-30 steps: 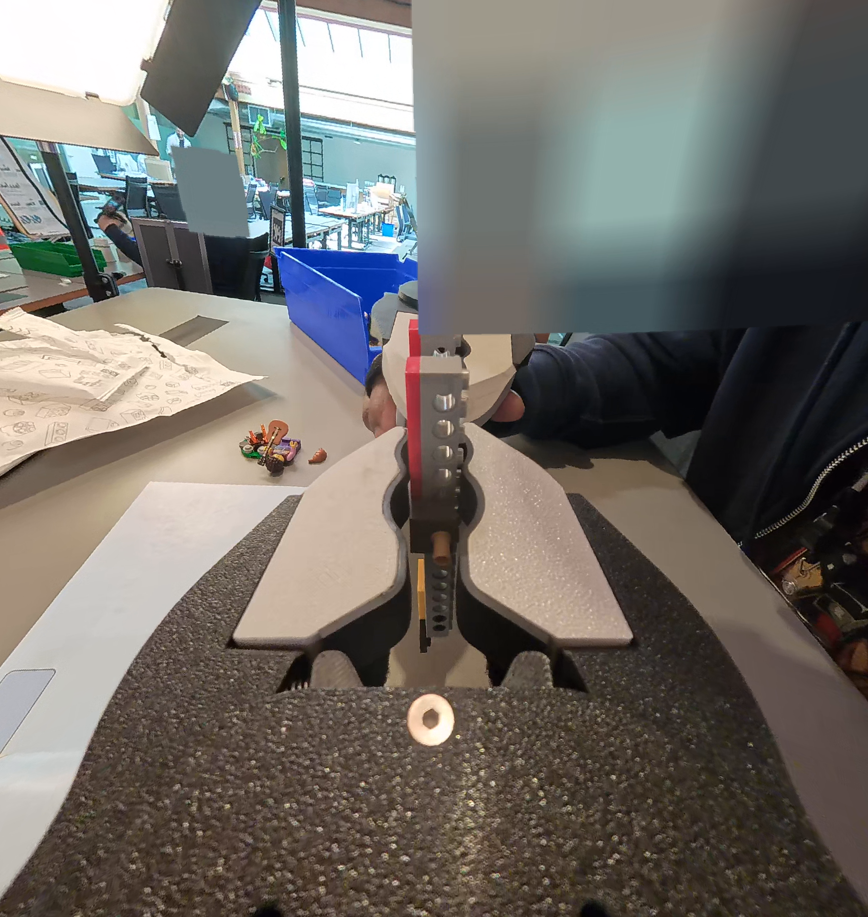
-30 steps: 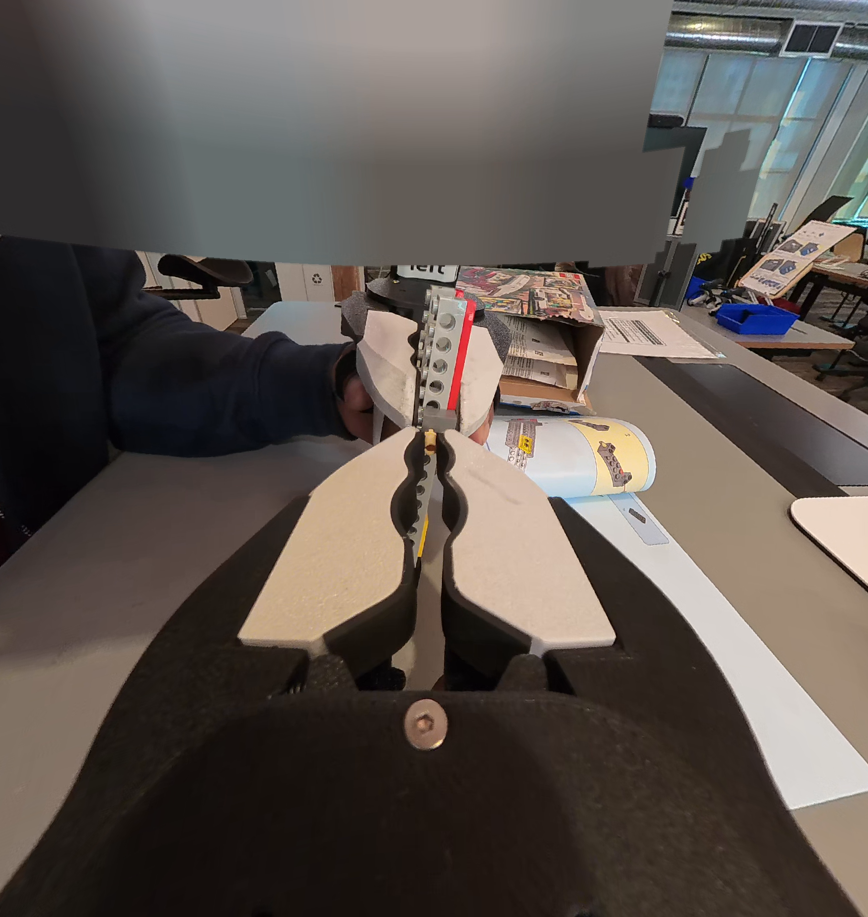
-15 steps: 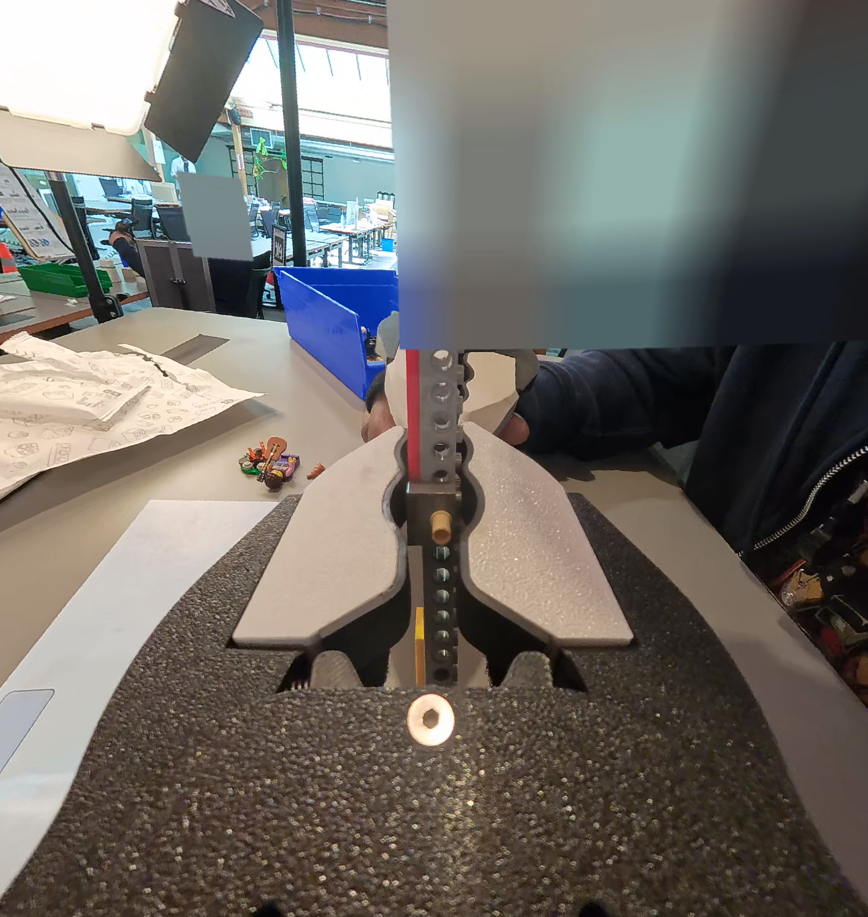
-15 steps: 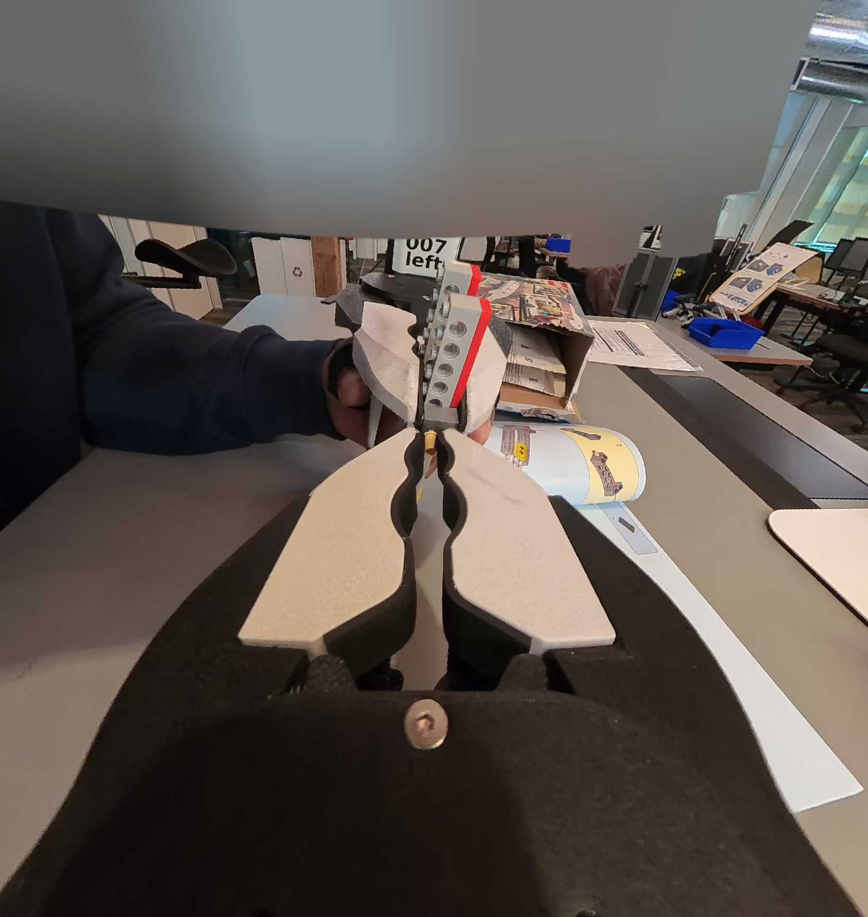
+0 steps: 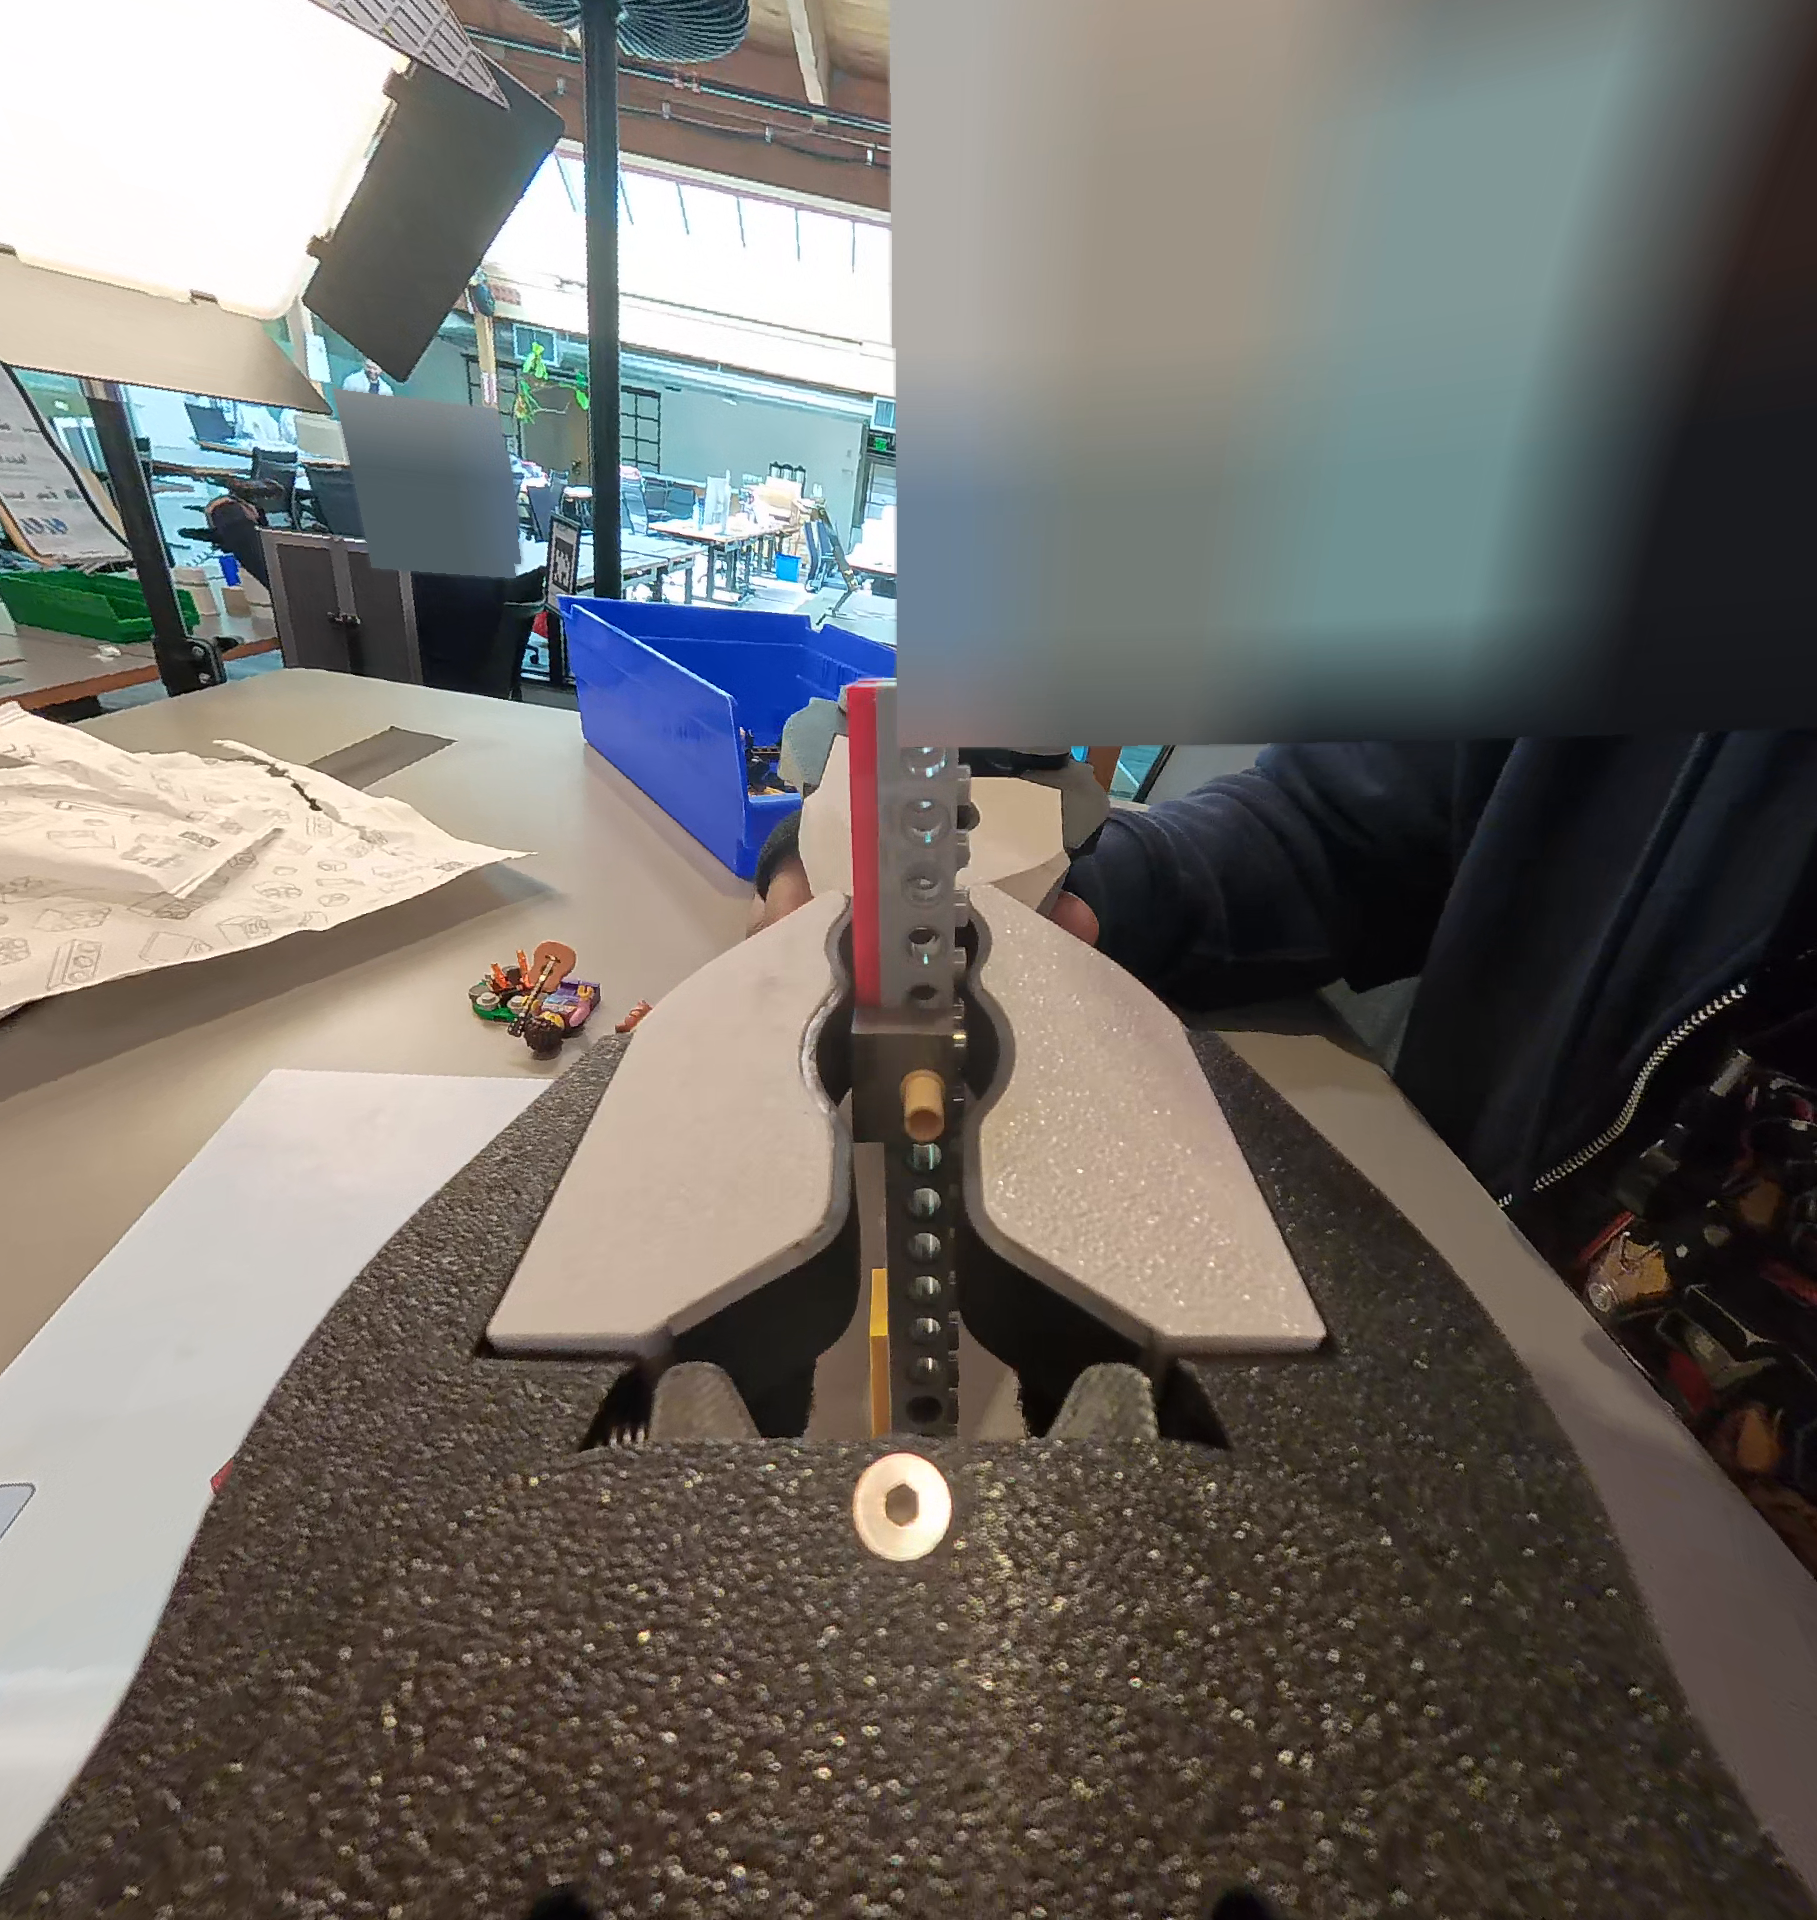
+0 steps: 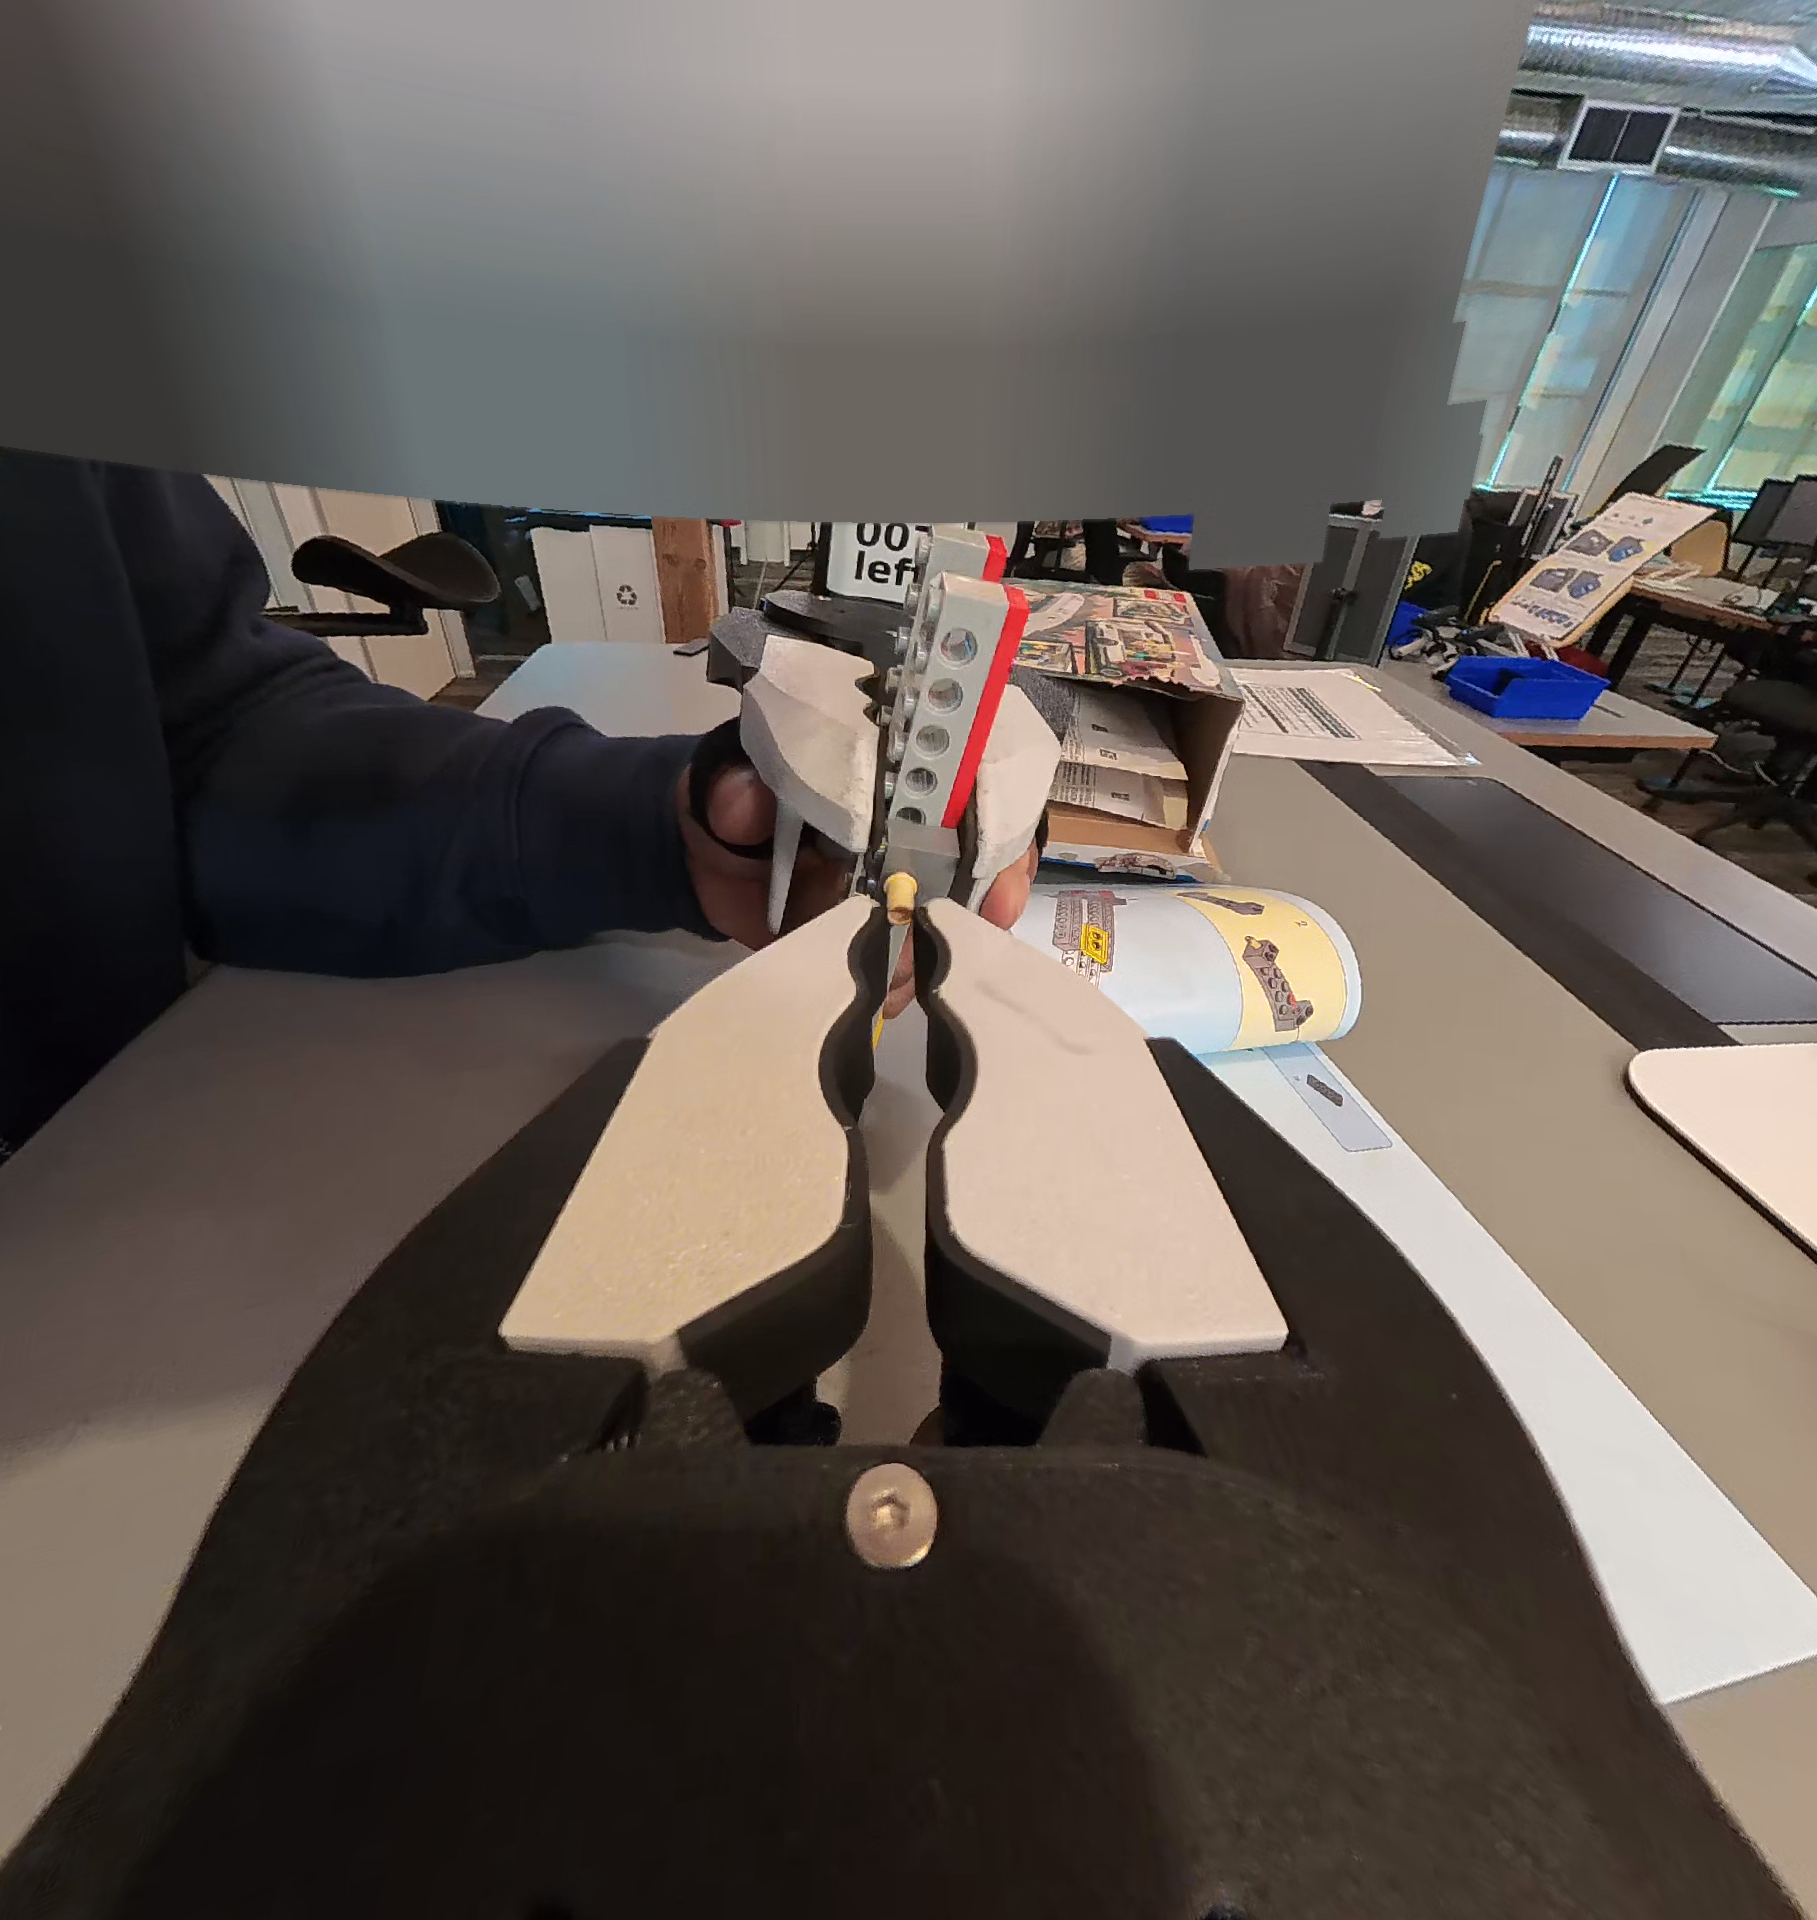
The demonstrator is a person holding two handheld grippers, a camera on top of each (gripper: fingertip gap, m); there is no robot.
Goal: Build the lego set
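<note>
1. A large open workspace with tall windows holds a grey table (image 5: 291,831), with more desks and chairs far behind it.
2. The left gripper (image 5: 909,966) is clenched on a brick assembly (image 5: 914,862): a light grey beam with round holes, backed by a red strip, joined to a dark grey block and a darker holed beam with a yellow strip beside it.
3. Its pale fingers (image 5: 738,1091) press the assembly from both sides, and the piece stands upright above the table.
4. A tan peg (image 5: 923,1103) sticks out of the dark grey block.
5. The right gripper (image 6: 896,914) faces the left one, its fingertips nearly together and just at that tan peg (image 6: 899,896); whether they pinch it cannot be told.
6. A hand (image 6: 738,831) in a dark blue sleeve (image 6: 416,810) holds the left gripper.
7. A blue bin (image 5: 696,727) stands near the table's far edge.
8. Crumpled printed paper (image 5: 156,862) lies towards the left edge, with a small heap of colourful pieces (image 5: 535,997) beside it.
9. An open instruction booklet (image 6: 1216,977) and a torn cardboard box (image 6: 1132,727) lie behind the grippers, towards the right edge.
10. A pale blue sheet (image 6: 1569,1455) lies flat under the right gripper.
</note>
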